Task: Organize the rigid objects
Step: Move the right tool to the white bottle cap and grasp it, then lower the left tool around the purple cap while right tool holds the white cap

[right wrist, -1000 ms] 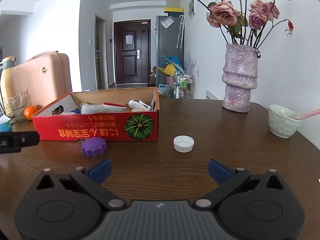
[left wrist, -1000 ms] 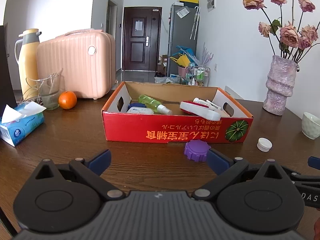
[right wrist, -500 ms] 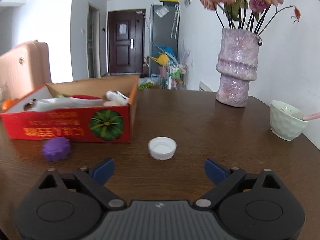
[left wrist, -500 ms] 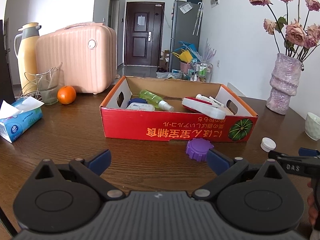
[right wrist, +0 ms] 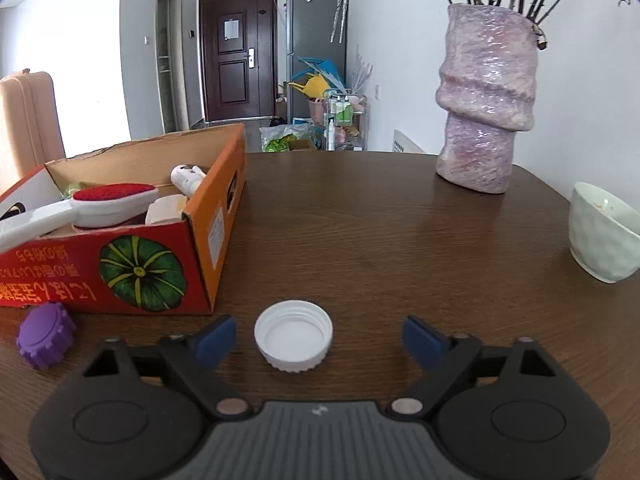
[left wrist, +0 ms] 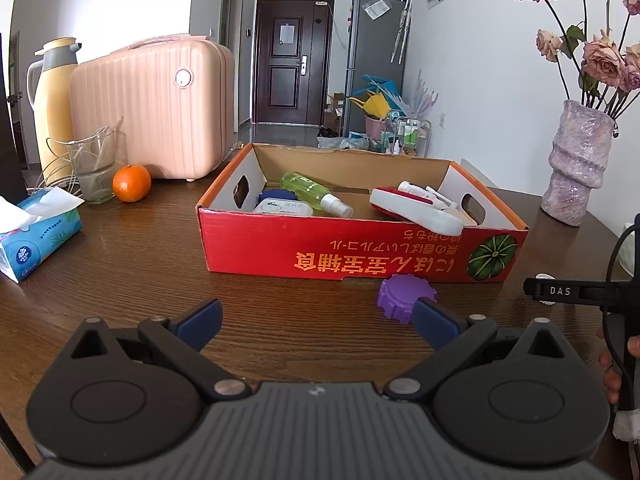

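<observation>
A white bottle cap (right wrist: 294,336) lies open side up on the wooden table, between the blue pads of my right gripper (right wrist: 320,340). The jaws are closing and the pads do not touch the cap. A purple ridged cap (right wrist: 46,340) sits in front of the red cardboard box (right wrist: 120,272). In the left wrist view the purple cap (left wrist: 406,296) lies just beyond the right pad of my left gripper (left wrist: 316,320), which is open with nothing in it. The red box (left wrist: 360,248) holds a green spray bottle (left wrist: 308,192), a white brush (left wrist: 416,212) and several small items.
A purple vase (right wrist: 486,108) with dried roses and a pale bowl (right wrist: 604,232) stand at the right. At the left are a tissue pack (left wrist: 36,244), an orange (left wrist: 131,183), a glass (left wrist: 94,168), a pink suitcase (left wrist: 152,108) and a yellow flask (left wrist: 52,100).
My right gripper has moved forward and down to the white cap, which now lies between its pads, and its jaws have narrowed. It has entered the left wrist view at the right.
</observation>
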### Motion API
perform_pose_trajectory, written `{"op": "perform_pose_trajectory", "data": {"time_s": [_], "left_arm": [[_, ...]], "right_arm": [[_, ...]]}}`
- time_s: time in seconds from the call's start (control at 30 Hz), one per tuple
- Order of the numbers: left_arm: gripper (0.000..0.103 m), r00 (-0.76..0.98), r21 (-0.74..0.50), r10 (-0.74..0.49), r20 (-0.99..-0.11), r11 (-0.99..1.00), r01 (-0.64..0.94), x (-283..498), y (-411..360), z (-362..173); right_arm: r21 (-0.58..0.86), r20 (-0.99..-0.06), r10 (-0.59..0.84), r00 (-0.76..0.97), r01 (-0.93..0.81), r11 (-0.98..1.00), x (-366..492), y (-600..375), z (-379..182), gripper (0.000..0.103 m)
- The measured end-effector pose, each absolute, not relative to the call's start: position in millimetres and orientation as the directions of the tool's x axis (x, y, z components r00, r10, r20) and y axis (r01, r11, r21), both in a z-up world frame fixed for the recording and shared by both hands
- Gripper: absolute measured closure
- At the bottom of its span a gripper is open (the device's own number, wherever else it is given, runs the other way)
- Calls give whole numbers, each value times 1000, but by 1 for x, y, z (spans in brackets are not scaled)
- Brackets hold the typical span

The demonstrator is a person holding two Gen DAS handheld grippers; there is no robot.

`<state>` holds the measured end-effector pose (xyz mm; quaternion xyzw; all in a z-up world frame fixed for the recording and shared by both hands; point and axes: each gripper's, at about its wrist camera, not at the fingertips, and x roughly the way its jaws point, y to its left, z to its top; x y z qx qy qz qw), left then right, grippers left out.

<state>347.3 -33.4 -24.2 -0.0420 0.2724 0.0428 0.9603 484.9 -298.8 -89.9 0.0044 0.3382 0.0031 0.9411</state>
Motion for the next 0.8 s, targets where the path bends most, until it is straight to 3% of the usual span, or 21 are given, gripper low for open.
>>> {"op": "perform_pose_trajectory", "data": {"time_s": [0.03,0.07,0.1,0.8], "left_arm": [[0,847,-56,59,-528,993,-104,348,-34,-25],[0,847,-55,59,-528,993,-103,349,-34,-25],[0,846,-54,58,-529,993,-102,350,-35,-25],[0,843,-51,34,-537,996,-73,357,-44,-26]], "right_arm": [[23,-631,26,775,-16,1000,485,-299,-90,40],[29,-628,39,778,-26,999,484,-299,-89,59],[30,-624,43,781,-32,999,483,-298,-88,63],[79,-506,51,861,-13,997,426,-293,-62,64]]}}
